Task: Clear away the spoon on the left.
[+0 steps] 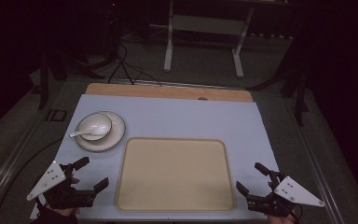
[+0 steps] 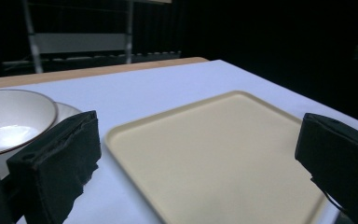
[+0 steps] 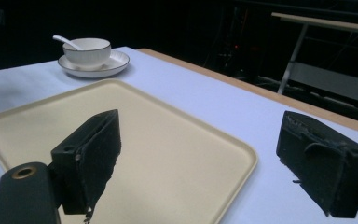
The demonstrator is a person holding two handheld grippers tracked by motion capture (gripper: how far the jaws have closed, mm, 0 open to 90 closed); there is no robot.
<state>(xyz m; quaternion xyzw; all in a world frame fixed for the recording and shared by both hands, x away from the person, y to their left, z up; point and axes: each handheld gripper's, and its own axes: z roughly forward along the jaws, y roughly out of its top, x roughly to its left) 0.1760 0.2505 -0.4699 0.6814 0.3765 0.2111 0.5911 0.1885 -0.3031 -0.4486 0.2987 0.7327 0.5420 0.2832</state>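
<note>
Both tongs, left (image 1: 89, 174) and right (image 1: 249, 177), are spread and empty, flanking the tray (image 1: 175, 173). The bowl (image 1: 94, 126) with spoon (image 1: 85, 132) sits on its plate (image 1: 116, 135) (just beyond the left tongs) on the surface (image 1: 191, 119); approach the rim slowly.

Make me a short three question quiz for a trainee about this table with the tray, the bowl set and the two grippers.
1. True or false: the round white ceramic bowl stands on the flat beige rectangular plastic tray.
2. What lies in the bowl?
A. a fork
B. a white ceramic spoon
C. nothing
3. Fill in: the left gripper and the right gripper both have their jaws ____, with nothing between them.

Key
1. False; the bowl stands on a round white ceramic saucer, on the pale blue table cover beyond the tray's left corner.
2. B
3. open
</note>
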